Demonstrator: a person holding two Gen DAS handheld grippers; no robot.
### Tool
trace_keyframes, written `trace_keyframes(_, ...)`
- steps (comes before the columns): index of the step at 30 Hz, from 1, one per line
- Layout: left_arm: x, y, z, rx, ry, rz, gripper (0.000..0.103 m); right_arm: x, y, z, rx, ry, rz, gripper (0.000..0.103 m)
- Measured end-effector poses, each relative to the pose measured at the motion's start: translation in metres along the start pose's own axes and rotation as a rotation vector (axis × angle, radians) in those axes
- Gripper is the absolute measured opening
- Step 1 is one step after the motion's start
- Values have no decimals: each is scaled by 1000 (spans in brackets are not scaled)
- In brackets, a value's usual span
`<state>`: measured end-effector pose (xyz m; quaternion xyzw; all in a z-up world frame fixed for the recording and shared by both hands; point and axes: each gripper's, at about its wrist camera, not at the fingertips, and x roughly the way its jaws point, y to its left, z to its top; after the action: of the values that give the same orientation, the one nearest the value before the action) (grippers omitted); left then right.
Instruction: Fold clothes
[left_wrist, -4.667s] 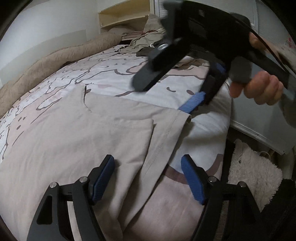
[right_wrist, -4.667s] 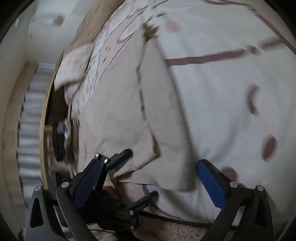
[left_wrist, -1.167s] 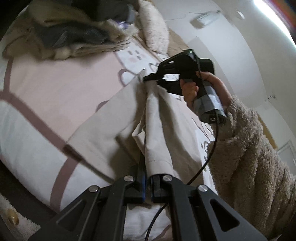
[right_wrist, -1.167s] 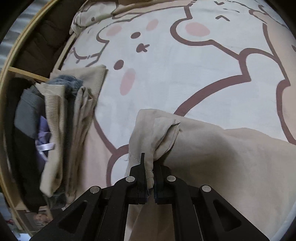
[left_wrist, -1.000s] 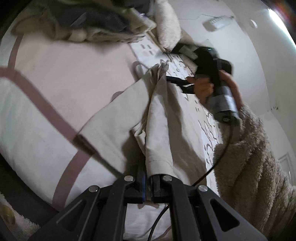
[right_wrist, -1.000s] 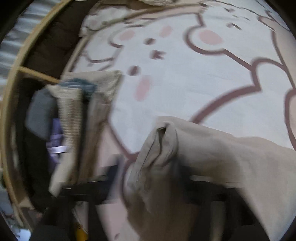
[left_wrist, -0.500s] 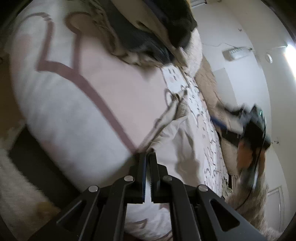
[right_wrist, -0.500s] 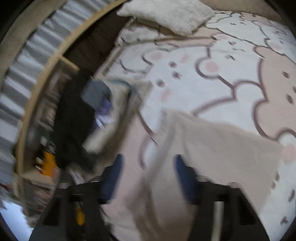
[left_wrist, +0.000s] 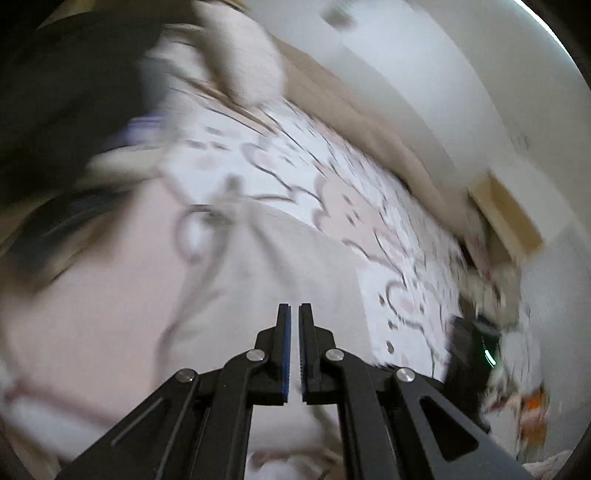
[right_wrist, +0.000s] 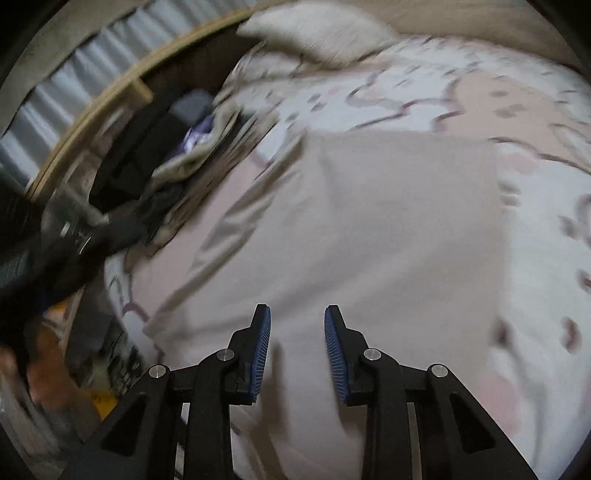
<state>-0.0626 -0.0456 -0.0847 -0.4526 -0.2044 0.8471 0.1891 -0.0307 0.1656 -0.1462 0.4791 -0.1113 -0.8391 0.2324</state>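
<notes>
On the bed (right_wrist: 535, 258), the beige shirt (right_wrist: 369, 229) lies folded flat. Left claw (left_wrist: 294, 347) is nearly closed and empty, right claw (right_wrist: 297, 350) open and empty, probably lining up the next fold.

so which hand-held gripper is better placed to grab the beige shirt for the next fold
Probably the right hand-held gripper: its jaws are open and it hovers directly over the beige shirt. The left hand-held gripper has its jaws almost closed with nothing between them, so it would need to reopen first.

No legible txt anywhere.
</notes>
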Motion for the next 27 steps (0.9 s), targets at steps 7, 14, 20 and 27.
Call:
trace_keyframes(7,112,9,49,137,150,252,18,-12,-30,-29,30,-35,-70,31)
trace_keyframes(14,95,62,85,136,89,395,19,-3,-32,-52,-30,55,-91,31)
trace_keyframes(20,80,15,100,293,98,314,52,-40,-32,12,-98,21,-99,31)
trace_keyframes(27,148,-20,104,474,217,343,52,23,-64,130,-189,30,-230,31)
